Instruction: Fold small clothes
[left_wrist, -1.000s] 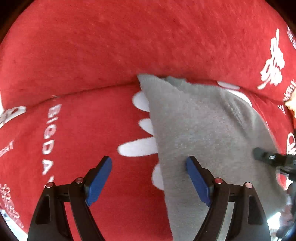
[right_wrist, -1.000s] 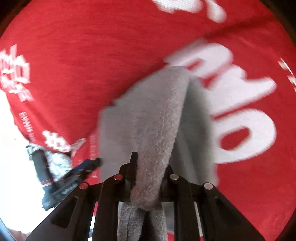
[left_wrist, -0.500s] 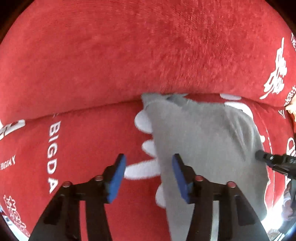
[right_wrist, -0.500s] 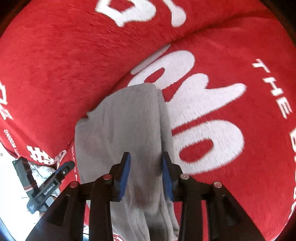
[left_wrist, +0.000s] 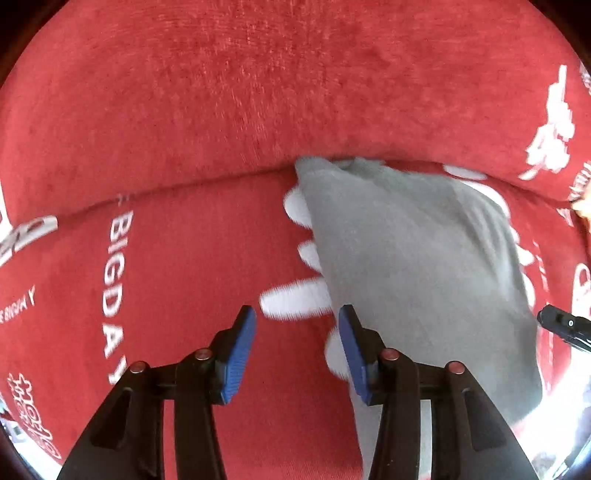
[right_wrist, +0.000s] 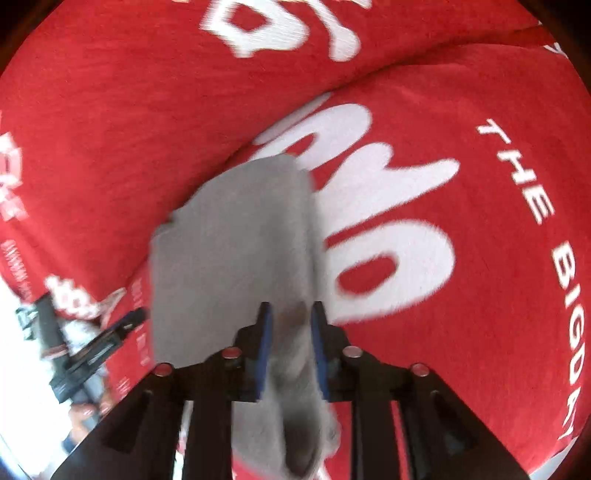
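Left gripper (left_wrist: 297, 349): aimed steeply downward at the red cloth (left_wrist: 192, 280). Blue pads (left_wrist: 238, 360) stand partly apart with only bare red fabric and a white printed stroke between them. Nothing grasped; released. The right-hand pad sits just at the near left edge of the grey garment (left_wrist: 413, 266) without pinching it.

Right gripper (right_wrist: 290, 349): tilted downward, less steeply than the left. Jaws are opening. The near end of the grey garment (right_wrist: 236, 258) runs between the blue pads (right_wrist: 264, 350) and hangs below them toward the camera; the pads stand clear of the fabric on both sides, so the grip is let go.

Grey garment: small, soft, folded into a narrow flat shape. It lies on the red cloth (right_wrist: 480, 295), over large white lettering. In the left wrist view its long axis runs from the crease in the red cloth, at upper middle, down toward the lower right; the far end is a blunt point tucked against that crease. In the right wrist view it stretches straight away from the jaws, its rounded far end up and slightly left.

Red cloth: plush, printed in white with "THE BIGDAY"; a deep fold crosses both views.
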